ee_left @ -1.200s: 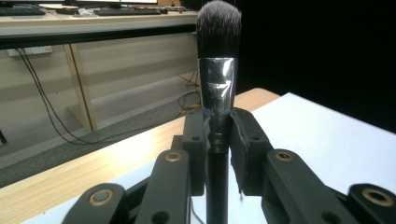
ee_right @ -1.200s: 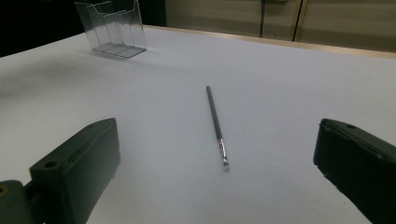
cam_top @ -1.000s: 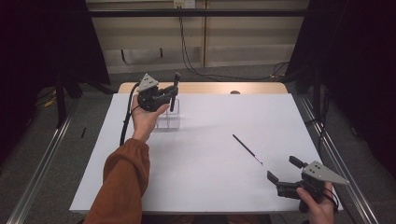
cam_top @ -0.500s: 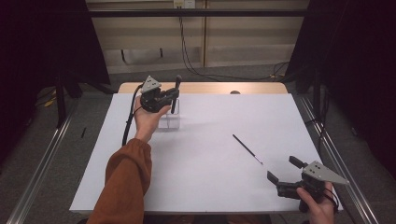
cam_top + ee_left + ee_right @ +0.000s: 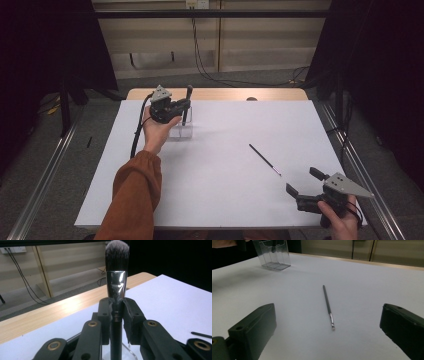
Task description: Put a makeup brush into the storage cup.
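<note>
My left gripper is clamped on a thick black-handled makeup brush with a silver metal collar and grey-tipped bristles, and I hold it upright over the clear plastic compartment holder at the far left of the white surface. In the left gripper view the handle's lower end drops out of the bottom edge, so I cannot tell whether it is inside the holder, or in which compartment. From the high view my own hand and the gripper body cover much of the holder, and its clear walls are hard to make out against the white. In the right gripper view the holder is cut off by the top edge, with a dark stub showing through its walls.

My right gripper sits at the near right corner of the surface with its jaws wide apart and nothing between them. The thin black liner brush with a small metal collar near its tip lies flat on the surface just ahead of it, well apart from the holder, and its bristles are too small to make out.

Count: two brushes, one holder, two grippers. I can read no brand, label or writing on any of them.
</note>
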`<control>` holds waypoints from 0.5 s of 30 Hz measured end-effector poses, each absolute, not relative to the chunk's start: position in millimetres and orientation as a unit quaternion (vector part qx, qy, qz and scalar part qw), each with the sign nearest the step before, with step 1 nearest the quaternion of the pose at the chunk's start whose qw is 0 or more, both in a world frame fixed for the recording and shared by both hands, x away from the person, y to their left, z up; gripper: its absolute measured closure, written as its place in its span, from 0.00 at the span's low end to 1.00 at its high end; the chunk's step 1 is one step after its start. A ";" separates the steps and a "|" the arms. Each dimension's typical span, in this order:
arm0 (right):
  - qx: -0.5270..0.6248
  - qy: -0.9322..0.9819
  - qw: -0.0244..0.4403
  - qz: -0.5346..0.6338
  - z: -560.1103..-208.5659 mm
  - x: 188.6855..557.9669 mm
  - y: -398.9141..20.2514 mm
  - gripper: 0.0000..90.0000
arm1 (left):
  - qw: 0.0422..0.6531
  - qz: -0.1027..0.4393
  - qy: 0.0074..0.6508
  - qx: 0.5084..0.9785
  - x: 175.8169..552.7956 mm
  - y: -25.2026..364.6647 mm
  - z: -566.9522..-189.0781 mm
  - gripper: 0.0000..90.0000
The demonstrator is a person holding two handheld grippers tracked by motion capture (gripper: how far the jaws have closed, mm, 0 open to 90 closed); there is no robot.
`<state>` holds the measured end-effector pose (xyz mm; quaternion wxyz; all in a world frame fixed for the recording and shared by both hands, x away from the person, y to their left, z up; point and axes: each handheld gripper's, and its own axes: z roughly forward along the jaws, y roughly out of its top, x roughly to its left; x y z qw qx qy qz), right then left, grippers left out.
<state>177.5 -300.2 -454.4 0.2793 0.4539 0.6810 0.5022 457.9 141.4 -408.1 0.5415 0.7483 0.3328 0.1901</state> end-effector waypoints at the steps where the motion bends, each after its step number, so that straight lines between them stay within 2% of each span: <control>1: 0.454 0.681 0.279 0.502 -454.4 177.5 -300.2 0.00 | 0.542 0.187 0.335 0.747 457.5 142.6 -408.7 0.86; 15: 0.453 0.682 0.279 0.502 -454.5 177.6 -300.1 0.00 | 0.535 0.184 0.335 0.753 456.1 141.5 -418.4 0.86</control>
